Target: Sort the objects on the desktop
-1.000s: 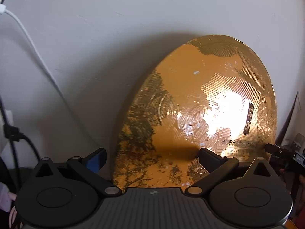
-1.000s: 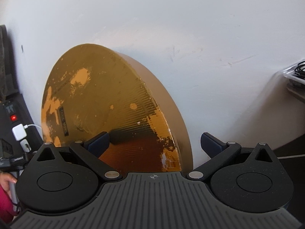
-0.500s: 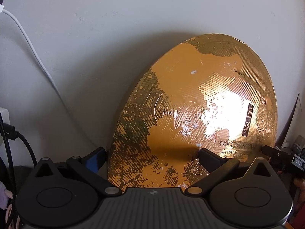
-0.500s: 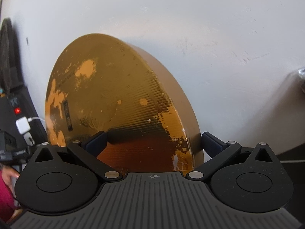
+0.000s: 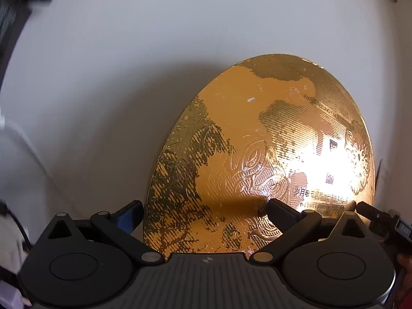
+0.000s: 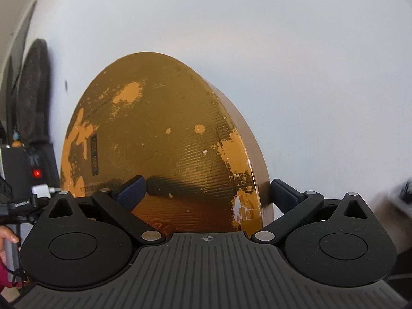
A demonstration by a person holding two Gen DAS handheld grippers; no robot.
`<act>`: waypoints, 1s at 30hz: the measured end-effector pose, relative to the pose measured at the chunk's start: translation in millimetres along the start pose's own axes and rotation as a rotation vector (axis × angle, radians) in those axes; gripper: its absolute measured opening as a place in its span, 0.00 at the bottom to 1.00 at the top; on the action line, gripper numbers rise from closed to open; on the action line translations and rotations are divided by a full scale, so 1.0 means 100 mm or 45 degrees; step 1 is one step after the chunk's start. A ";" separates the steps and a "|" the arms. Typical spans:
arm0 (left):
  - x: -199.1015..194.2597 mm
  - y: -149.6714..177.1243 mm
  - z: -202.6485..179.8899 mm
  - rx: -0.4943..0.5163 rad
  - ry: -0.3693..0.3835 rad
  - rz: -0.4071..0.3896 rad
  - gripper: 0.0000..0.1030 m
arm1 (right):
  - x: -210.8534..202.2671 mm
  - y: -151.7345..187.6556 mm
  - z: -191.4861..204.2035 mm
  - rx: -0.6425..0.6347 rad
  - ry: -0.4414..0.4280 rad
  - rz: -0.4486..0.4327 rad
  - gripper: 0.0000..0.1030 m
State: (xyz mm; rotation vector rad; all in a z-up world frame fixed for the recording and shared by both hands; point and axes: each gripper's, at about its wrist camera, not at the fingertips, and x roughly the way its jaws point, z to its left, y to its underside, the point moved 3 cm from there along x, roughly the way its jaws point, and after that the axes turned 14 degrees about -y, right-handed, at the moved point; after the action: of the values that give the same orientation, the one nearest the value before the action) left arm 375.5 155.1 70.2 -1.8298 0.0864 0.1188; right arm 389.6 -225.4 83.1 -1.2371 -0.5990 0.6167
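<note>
Since the picture a second ago both cameras have tipped upward and drawn in, so the round gold foil-faced box [image 5: 260, 154] sits lower in the left wrist view and fills more of the right wrist view, where its plain tan side wall now meets the right-hand finger. The box stands on edge, leaning back against the white wall [image 5: 128, 64], and each gripper straddles one side of its rim: the left gripper [image 5: 204, 215] at the box's 8 o'clock, the right gripper [image 6: 206, 193] at its 4 o'clock. Both pairs of fingers [image 6: 283, 193] are spread wide, released, one in front of the face and one behind the rim. It looks like stiff, light card, its embossed foil slick and already flaking, so pinching the face may slip or scar it. The firmer hold is probably across the thick rim low on each side, both grippers together.
</note>
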 end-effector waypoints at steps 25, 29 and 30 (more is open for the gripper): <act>-1.83 0.82 -0.87 -0.240 -0.011 0.344 0.98 | -1.75 -0.31 0.83 0.051 0.227 0.294 0.98; -1.95 0.91 -1.01 -0.235 0.011 0.396 0.98 | -2.25 -0.24 0.91 0.061 0.295 0.320 0.98; -1.99 0.92 -1.02 -0.231 0.015 0.404 0.98 | -2.30 -0.24 0.95 0.068 0.307 0.324 0.98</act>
State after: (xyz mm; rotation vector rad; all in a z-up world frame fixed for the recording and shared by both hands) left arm 170.8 32.1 33.6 -1.9868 0.3852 0.3479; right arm 165.1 -331.3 107.9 -1.3244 -0.2235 0.6776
